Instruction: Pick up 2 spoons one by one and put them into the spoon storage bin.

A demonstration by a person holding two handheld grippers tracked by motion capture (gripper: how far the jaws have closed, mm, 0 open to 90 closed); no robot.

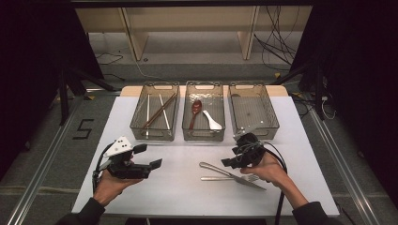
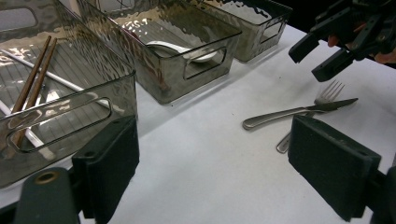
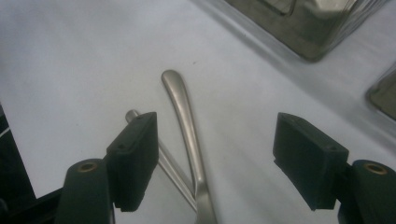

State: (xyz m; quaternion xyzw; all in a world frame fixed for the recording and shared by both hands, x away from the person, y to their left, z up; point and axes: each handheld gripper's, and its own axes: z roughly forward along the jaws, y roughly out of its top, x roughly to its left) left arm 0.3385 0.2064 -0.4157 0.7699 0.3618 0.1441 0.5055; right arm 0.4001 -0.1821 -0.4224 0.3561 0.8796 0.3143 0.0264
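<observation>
Two black grippers, both spread and empty: right gripper [image 1: 233, 162] poised over silver steel knife [image 1: 231, 175] crossing silver fork [image 1: 230, 178] on white worktop [image 1: 178, 187]; left gripper [image 1: 149, 157] well apart.

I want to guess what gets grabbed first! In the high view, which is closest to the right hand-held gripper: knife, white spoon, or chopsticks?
From the right hand-held gripper:
1. Knife, just below it on the table.
2. White spoon, in the middle bin.
3. Chopsticks, in the far-left bin.
</observation>
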